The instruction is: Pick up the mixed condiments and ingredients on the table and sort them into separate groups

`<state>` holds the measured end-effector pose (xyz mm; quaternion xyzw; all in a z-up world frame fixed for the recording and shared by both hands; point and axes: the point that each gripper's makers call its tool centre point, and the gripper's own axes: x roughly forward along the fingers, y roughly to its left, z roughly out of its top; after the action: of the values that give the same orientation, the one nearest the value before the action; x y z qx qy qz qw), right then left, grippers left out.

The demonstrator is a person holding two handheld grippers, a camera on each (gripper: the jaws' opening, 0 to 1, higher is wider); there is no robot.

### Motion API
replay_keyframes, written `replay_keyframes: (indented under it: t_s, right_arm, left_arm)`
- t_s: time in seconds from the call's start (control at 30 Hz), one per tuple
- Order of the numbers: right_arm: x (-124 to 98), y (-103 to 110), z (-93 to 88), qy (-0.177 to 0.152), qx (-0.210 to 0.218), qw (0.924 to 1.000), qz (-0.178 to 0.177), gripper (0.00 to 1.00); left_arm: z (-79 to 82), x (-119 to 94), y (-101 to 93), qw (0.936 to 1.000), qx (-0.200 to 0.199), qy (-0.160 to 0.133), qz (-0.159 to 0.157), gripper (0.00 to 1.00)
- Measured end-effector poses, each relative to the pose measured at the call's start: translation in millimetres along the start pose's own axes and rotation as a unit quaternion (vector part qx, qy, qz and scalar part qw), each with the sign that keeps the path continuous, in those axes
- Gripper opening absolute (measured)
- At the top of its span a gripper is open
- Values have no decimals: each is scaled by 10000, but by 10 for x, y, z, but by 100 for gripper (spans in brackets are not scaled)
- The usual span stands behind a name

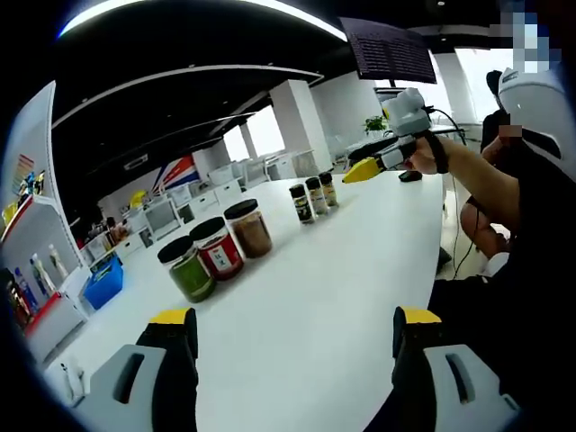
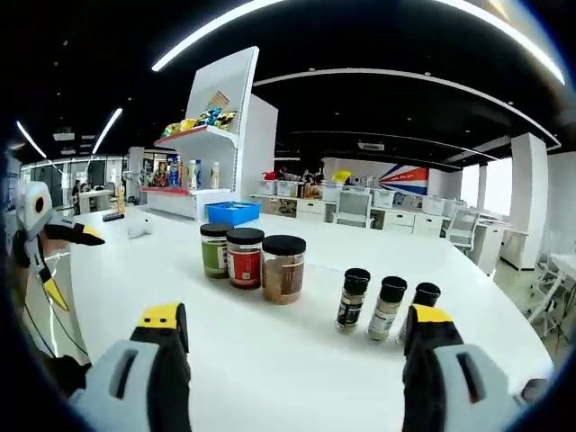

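Note:
Three wide jars stand in a row on the white table [image 1: 315, 297]: a green one [image 1: 187, 268], a red one [image 1: 218, 248] and a brown one [image 1: 248, 229]. Beyond them is a row of three small black-capped spice bottles [image 1: 316, 195]. My left gripper [image 1: 295, 317] hovers open over the near table, holding nothing. A hand holds my right gripper [image 1: 363, 169] past the bottles. From the right gripper view, the jars [image 2: 244, 257] and the bottles [image 2: 388, 307] lie just ahead of my open right gripper [image 2: 297, 317]. Its right jaw partly hides the last bottle [image 2: 423, 295]. My left gripper [image 2: 72, 264] shows at the left, open.
A person [image 1: 531, 180] stands at the table's right edge. A blue bin [image 2: 232, 212] and a display shelf [image 2: 202, 135] stand behind the table. A small white object [image 2: 137, 225] rests near the far end. Office desks and chairs line the background.

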<state>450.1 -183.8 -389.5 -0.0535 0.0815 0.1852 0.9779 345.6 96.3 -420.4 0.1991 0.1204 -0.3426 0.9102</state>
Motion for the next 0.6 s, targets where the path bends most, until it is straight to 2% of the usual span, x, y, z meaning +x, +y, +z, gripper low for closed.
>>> replay_keyframes:
  t_s: [0.2, 0.27, 0.43, 0.5, 0.6]
  right_arm:
    - [-336, -126, -105, 196, 81, 9998, 3, 97]
    - [-454, -154, -117, 215, -97, 9997, -23, 97]
    - [-727, -125, -286, 697, -564, 9959, 114, 97]
    - [-809, -105, -304, 726, -555, 9957, 169, 97]
    - [-904, -55, -302, 670, -291, 9967, 342, 97]
  left_arm:
    - [80, -40, 132, 9998, 37, -73, 205, 89]
    - [101, -46, 165, 9996, 63, -88, 273, 89]
    - [136, -34, 190, 9994, 95, -77, 331, 89]
    - [146, -31, 192, 9993, 99, -82, 339, 89]
    - [167, -26, 183, 9993, 79, -112, 337, 89]
